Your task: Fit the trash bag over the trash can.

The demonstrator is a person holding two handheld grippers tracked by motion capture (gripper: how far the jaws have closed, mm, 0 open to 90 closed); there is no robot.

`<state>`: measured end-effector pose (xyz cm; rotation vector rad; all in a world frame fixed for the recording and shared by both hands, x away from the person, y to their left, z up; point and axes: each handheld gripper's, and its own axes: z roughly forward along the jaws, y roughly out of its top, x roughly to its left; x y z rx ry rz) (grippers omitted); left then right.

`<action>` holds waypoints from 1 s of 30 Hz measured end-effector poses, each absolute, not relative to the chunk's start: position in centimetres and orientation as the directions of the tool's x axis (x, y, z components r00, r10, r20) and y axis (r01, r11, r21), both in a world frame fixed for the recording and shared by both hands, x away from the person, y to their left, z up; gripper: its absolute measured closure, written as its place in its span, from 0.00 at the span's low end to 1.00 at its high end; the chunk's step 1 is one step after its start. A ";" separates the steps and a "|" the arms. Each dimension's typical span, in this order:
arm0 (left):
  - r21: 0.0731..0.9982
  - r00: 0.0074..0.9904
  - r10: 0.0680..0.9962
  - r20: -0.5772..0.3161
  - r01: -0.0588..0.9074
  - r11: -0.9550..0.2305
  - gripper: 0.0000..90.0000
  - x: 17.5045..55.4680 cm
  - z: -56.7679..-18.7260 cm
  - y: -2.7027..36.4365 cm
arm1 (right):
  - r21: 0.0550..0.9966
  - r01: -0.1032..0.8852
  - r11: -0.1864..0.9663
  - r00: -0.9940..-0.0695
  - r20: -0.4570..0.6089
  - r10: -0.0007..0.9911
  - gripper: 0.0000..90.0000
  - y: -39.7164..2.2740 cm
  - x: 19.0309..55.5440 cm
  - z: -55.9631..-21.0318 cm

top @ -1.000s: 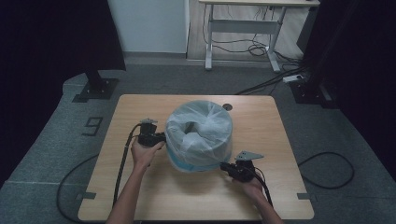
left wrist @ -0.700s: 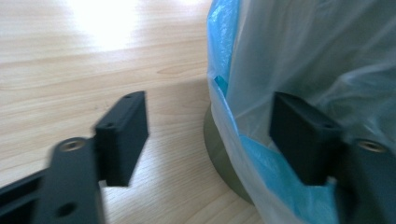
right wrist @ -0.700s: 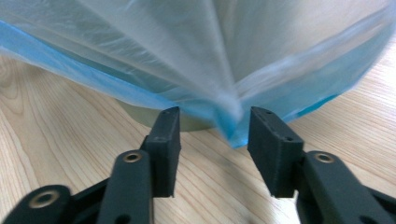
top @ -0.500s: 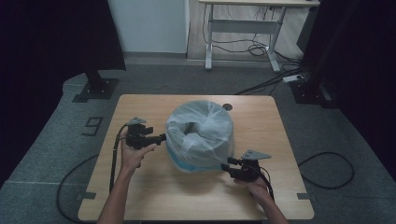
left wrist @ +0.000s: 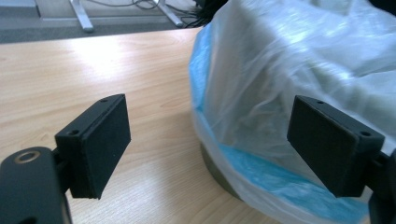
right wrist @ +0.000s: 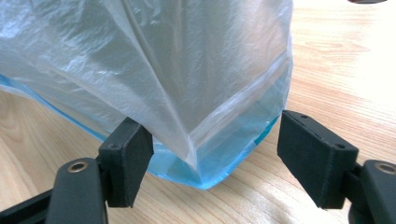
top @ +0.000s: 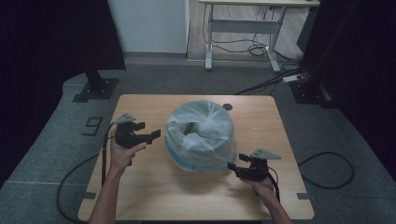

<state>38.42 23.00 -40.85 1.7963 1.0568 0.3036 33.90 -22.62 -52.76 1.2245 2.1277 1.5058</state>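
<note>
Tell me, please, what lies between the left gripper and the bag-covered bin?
Only bare wooden table, as the high view shows: the left gripper, jaws just opened, hangs apart from the bag-covered bin.

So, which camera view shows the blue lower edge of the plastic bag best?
The right gripper view: the blue lower edge hangs close between the open jaws. The left gripper view shows a blue band beside one jaw; the high view shows a thin strip.
</note>
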 end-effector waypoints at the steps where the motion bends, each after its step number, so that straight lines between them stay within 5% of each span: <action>1: 0.845 0.596 0.764 -0.247 0.519 -0.132 0.16 38.3 -40.6 22.9 | 0.872 0.479 0.102 -0.611 0.248 0.752 0.28 -22.9 33.8 -52.7; 30: 0.867 0.709 0.679 -0.191 0.446 -0.222 0.18 38.6 -35.6 17.5 | 0.892 0.444 0.091 -0.622 0.233 0.748 0.29 -27.3 30.6 -50.5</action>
